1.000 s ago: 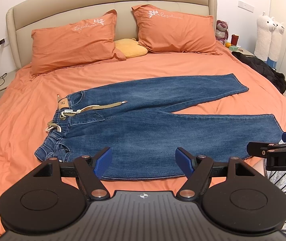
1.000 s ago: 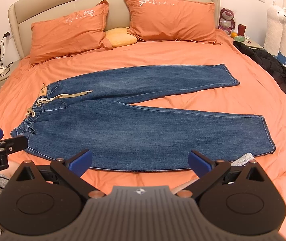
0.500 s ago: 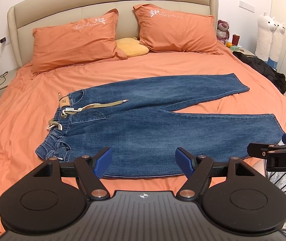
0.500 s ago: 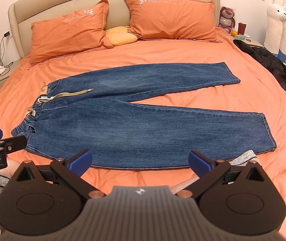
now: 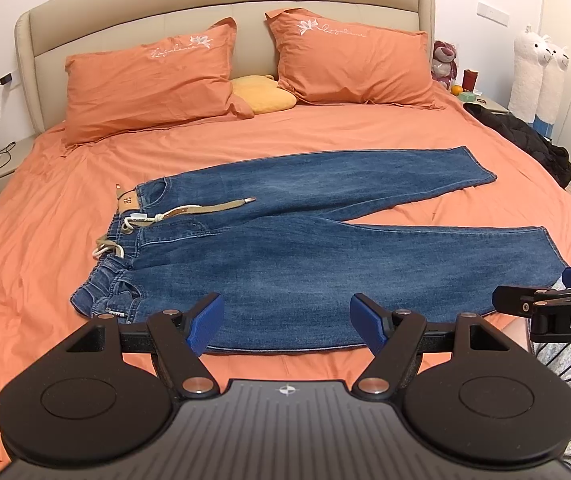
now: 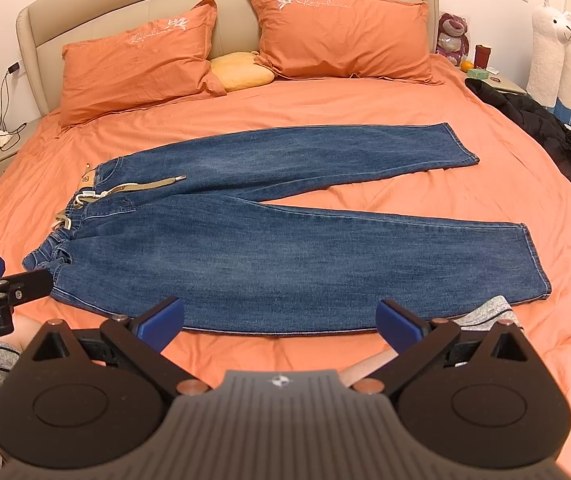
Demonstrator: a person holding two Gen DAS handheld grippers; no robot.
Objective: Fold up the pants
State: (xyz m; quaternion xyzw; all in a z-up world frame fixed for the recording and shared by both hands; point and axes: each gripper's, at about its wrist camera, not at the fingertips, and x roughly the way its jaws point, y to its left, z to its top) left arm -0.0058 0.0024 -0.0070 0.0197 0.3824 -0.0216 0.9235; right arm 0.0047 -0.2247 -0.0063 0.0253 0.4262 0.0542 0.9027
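A pair of blue jeans lies flat on the orange sheet of a bed, unfolded, with the waistband toward the left side of the bed and the two legs running out to the right. The legs spread apart in a narrow V: the far leg angles up toward the pillows, the near leg runs roughly level, and a wedge of sheet shows between their hems. A tan drawstring trails from the waistband across the upper part of the far leg. The left hand-held gripper hovers above the near edge of the jeans with its blue-padded fingers spread apart and nothing between them. The right hand-held gripper hangs over the same near edge, further toward the hems, its fingers likewise wide apart and empty. Each gripper shows at the margin of the other's view. A patch of grey striped fabric shows just beside the hem of the near leg in the right wrist view. At the head of the bed two orange pillows lean on a beige padded headboard, with a small yellow cushion between them. A dark jacket lies on the right edge of the bed, and white plush alpacas stand by the wall beyond it.
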